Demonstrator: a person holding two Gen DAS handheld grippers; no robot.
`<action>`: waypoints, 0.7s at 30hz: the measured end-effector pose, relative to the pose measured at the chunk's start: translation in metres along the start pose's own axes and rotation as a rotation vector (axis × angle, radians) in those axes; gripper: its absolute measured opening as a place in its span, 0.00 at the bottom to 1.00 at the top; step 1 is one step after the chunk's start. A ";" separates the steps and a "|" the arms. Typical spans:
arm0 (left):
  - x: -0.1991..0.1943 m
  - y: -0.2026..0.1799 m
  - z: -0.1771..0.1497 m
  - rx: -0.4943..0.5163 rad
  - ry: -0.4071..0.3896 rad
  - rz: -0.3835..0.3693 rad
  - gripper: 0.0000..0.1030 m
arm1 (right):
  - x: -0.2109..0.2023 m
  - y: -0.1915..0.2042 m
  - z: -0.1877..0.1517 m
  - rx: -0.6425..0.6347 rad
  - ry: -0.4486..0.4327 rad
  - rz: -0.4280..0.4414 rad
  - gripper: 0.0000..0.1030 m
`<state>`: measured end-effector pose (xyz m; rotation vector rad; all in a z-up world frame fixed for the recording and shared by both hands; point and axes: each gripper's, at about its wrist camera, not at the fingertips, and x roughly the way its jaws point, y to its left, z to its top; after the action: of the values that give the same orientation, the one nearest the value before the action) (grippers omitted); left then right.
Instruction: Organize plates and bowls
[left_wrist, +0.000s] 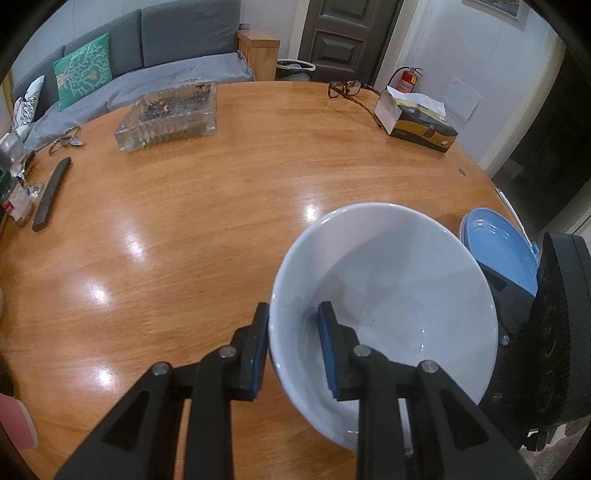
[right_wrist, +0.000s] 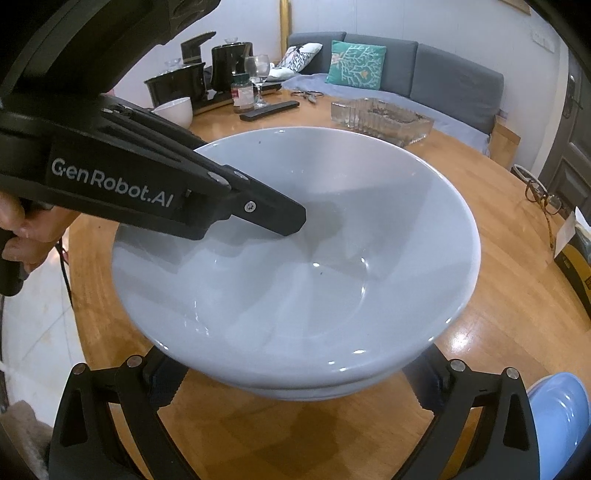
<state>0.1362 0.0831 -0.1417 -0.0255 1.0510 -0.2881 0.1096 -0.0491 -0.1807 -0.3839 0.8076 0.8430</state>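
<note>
Left wrist view first: one big white bowl (left_wrist: 384, 314) is pinched at its rim by the left gripper (left_wrist: 295, 354), one finger (left_wrist: 258, 354) outside the wall and the other inside, so it's clamped on the bowl, which is tilted and held over the round wooden table (left_wrist: 184, 229). Just past the bowl on the right is one blue plate (left_wrist: 502, 251), with what looks like a white rim under its left edge. Also on the table: one glass ashtray (left_wrist: 166, 114), one tissue box (left_wrist: 417, 122), two pairs of glasses (left_wrist: 349, 88), one remote (left_wrist: 51, 194). Right wrist view: same big bowl fills the middle, with the left gripper biting its rim from the left, held by a hand (right_wrist: 22, 236). The right gripper (right_wrist: 295, 391) has its two fingers spread wide either side below the bowl; can't tell if the pads touch it. There seems to be a second rim stacked right under the bowl. One small white bowl (right_wrist: 175, 110) sits far back, and the blue plate peeks in bottom right.
</note>
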 end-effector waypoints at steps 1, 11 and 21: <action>0.000 0.000 0.000 0.001 0.000 0.001 0.22 | 0.000 0.000 0.000 0.000 -0.001 0.000 0.95; -0.004 -0.006 0.000 0.020 -0.006 0.010 0.22 | -0.005 -0.002 -0.004 0.010 -0.014 0.013 0.94; -0.021 -0.013 0.006 0.028 -0.049 0.017 0.22 | -0.026 -0.001 0.000 -0.008 -0.089 -0.018 0.95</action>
<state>0.1286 0.0747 -0.1188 0.0018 0.9975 -0.2855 0.0994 -0.0630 -0.1607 -0.3575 0.7183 0.8410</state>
